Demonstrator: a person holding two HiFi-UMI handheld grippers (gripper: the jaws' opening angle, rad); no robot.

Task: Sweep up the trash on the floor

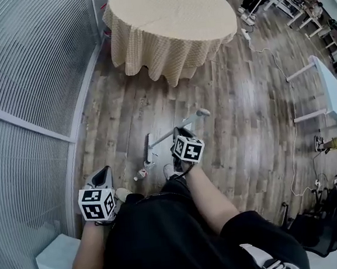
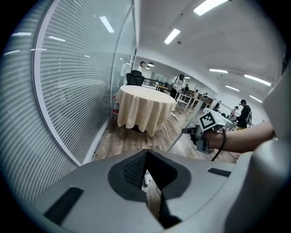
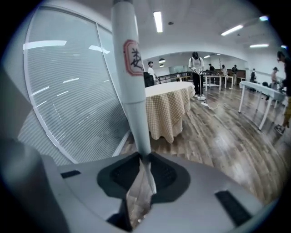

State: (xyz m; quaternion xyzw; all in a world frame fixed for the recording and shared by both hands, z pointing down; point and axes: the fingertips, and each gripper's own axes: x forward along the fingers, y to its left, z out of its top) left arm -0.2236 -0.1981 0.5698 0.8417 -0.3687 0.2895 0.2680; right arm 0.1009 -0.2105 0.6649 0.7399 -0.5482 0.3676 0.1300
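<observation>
My right gripper (image 1: 179, 135) is shut on the white broom handle (image 1: 182, 125), which slants down to the left to its head (image 1: 149, 150) on the wood floor. Seen from the right gripper view, the handle (image 3: 132, 82) rises straight out of the closed jaws (image 3: 144, 159) and bears a red mark. Small pieces of trash (image 1: 141, 174) lie on the floor just below the broom head. My left gripper (image 1: 103, 176) hangs low at the left by the glass wall. Its jaws (image 2: 146, 169) are shut with nothing in them. A bit of white trash (image 2: 146, 183) shows through the slit.
A round table with a checked cloth (image 1: 170, 19) stands ahead. A glass wall with blinds (image 1: 29, 84) runs along the left. A white table (image 1: 328, 87) and a floor cable (image 1: 290, 114) are at the right. Several people stand far back (image 3: 196, 73).
</observation>
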